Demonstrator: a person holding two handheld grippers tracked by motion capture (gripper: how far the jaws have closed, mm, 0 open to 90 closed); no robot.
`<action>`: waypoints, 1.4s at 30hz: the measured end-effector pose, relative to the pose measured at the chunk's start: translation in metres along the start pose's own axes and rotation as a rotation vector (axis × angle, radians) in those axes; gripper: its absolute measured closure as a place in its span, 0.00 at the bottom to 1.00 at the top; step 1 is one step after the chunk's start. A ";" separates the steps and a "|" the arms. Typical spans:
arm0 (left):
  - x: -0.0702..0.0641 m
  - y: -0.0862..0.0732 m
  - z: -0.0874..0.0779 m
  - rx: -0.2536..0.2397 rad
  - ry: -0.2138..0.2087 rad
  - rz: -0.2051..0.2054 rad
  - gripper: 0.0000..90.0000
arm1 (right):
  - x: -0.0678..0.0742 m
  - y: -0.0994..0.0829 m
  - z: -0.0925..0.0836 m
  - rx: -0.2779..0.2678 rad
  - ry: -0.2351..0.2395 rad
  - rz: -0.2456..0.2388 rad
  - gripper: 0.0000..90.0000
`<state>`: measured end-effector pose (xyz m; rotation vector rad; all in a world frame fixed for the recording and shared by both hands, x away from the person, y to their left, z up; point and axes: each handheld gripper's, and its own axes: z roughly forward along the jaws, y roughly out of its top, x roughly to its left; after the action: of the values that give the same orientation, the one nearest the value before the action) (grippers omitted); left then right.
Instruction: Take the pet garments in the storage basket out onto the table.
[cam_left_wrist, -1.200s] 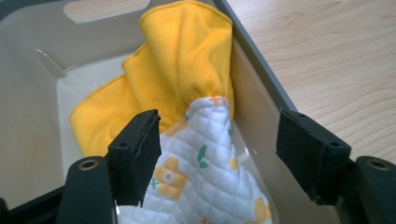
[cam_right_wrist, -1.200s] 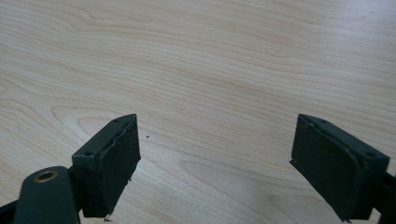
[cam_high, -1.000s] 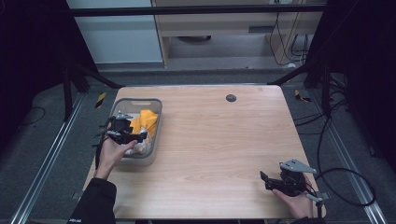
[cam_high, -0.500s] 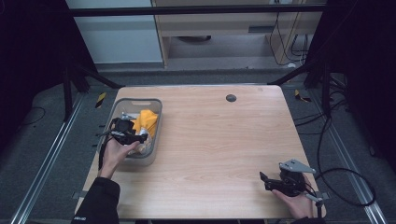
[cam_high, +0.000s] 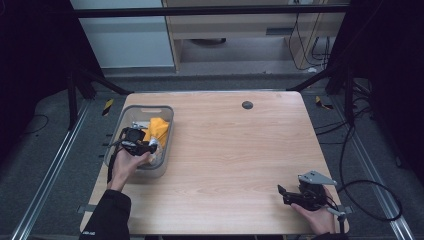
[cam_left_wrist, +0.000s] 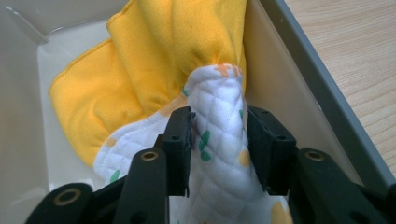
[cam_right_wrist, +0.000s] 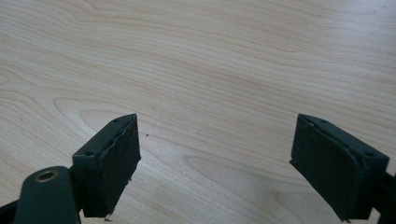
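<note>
Quilted cloth (cam_left_wrist: 219, 135) sits in the bin (cam_high: 116, 136); your left hand-held gripper (cam_left_wrist: 218, 140) has just been closing onto it. Lifting out remains; right hand-held gripper (cam_right_wrist: 215, 163) idles open.

White quilted cloth bunched in the bin

The white quilted fabric cloth (cam_left_wrist: 219, 140), printed with orange and green spots, stands in a raised fold against a crumpled yellow microfibre towel (cam_left_wrist: 154, 56), both inside the translucent grey plastic bin (cam_high: 116, 137).

Quilted cloth (cam_left_wrist: 219, 140) lower part cut off by frame edge; yellow cloth (cam_left_wrist: 140, 60) partly hidden behind it.
</note>
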<state>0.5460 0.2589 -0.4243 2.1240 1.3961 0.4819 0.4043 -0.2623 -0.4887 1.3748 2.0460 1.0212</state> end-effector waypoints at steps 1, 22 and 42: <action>0.000 0.000 0.000 0.003 -0.002 0.000 0.72 | 0.000 0.000 0.000 0.002 -0.001 0.000 0.17; 0.004 0.001 -0.014 -0.004 0.010 -0.042 0.92 | 0.000 0.000 0.000 0.008 0.001 0.002 0.17; 0.008 0.004 -0.058 -0.096 0.029 -0.034 0.92 | 0.000 0.000 0.000 0.002 -0.007 -0.005 0.17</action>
<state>0.5192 0.2792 -0.3758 2.0212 1.3950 0.5571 0.4044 -0.2623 -0.4885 1.3720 2.0453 1.0106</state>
